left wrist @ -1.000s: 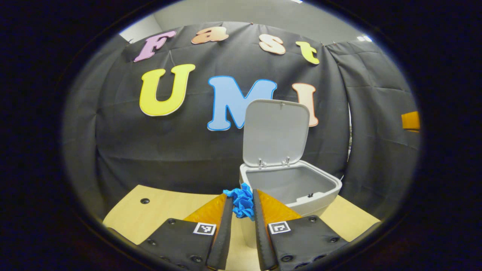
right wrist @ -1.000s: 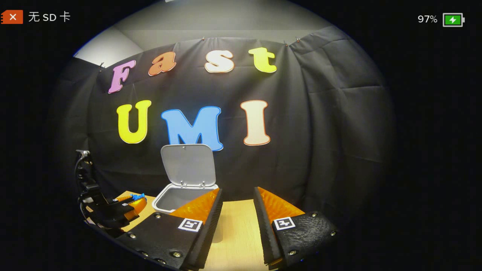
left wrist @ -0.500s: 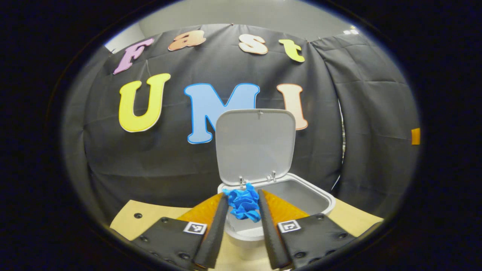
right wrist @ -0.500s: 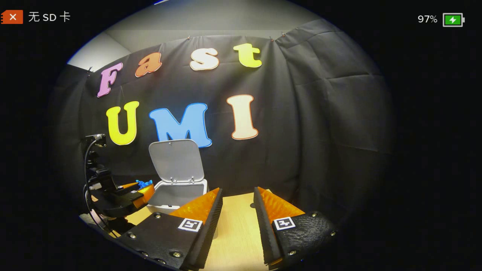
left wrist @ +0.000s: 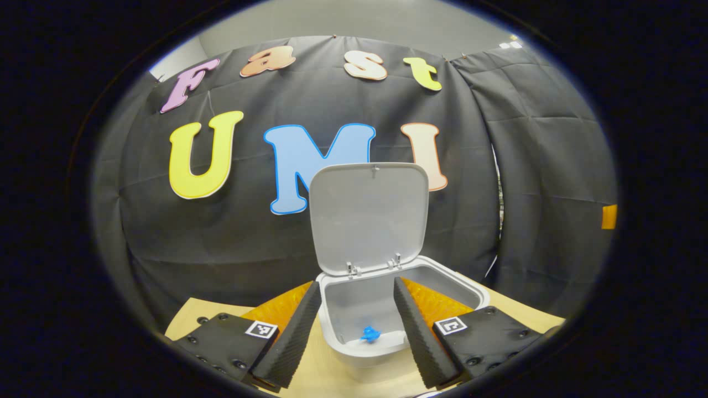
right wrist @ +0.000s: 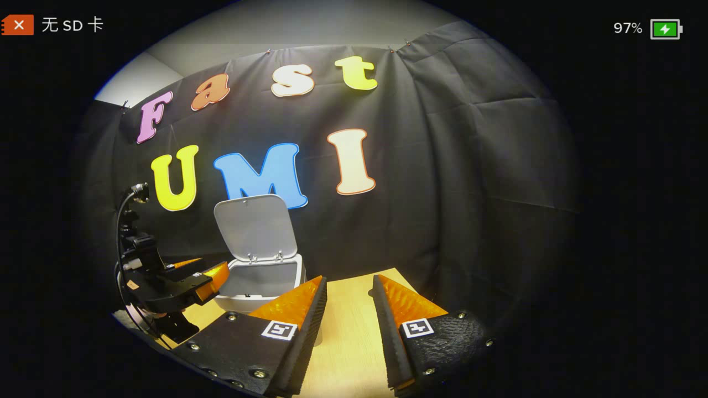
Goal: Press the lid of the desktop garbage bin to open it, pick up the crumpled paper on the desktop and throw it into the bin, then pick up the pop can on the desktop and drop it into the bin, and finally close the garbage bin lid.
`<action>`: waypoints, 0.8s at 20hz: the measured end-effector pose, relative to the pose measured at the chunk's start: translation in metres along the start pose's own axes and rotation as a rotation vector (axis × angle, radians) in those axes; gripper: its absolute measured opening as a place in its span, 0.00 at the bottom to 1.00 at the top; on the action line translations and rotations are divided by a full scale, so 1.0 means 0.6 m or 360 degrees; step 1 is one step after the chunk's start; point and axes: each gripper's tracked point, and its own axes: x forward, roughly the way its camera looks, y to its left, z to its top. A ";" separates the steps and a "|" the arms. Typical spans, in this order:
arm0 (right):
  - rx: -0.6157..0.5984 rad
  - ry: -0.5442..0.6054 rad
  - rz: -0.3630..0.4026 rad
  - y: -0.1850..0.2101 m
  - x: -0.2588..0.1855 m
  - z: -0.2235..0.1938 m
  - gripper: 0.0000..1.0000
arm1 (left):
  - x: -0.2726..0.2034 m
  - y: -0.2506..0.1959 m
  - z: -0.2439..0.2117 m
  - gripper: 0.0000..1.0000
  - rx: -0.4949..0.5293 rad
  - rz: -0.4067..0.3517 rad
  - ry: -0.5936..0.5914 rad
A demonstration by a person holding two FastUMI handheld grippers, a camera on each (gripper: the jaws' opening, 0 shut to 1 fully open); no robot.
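The grey desktop bin (left wrist: 467, 290) stands open, its lid (left wrist: 369, 215) tipped up against the back wall. A blue crumpled paper (left wrist: 369, 334) lies low inside the bin near its front wall. My left gripper (left wrist: 354, 293) hangs open over the bin's front rim with nothing between its fingers. In the right gripper view the bin (right wrist: 260, 279) sits at the left with its lid (right wrist: 255, 226) raised, and the left gripper (right wrist: 207, 275) reaches to its left rim. My right gripper (right wrist: 348, 284) is open above the bare wooden table (right wrist: 345, 331).
The light wooden table (left wrist: 221, 312) has small dark screw holes near its back left corner. The black cloth wall stands close behind the bin. An orange patch (left wrist: 608, 216) shows at the far right of the left gripper view.
My left gripper moved over the bin and opened, and the blue paper dropped from between its fingers into the bin. My right gripper turned slightly right.
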 end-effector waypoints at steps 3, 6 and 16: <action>-0.0013 0.0039 0.0059 0.033 0.006 -0.023 0.55 | -0.025 0.018 0.007 0.91 -0.0008 0.0010 -0.0002; -0.0025 0.0091 0.0133 0.069 0.013 -0.049 0.68 | -0.054 0.044 0.013 0.91 -0.0023 0.0039 -0.0001; -0.0082 0.0253 0.0329 0.174 0.024 -0.132 0.67 | -0.152 0.144 0.032 0.90 -0.0025 0.0183 0.0005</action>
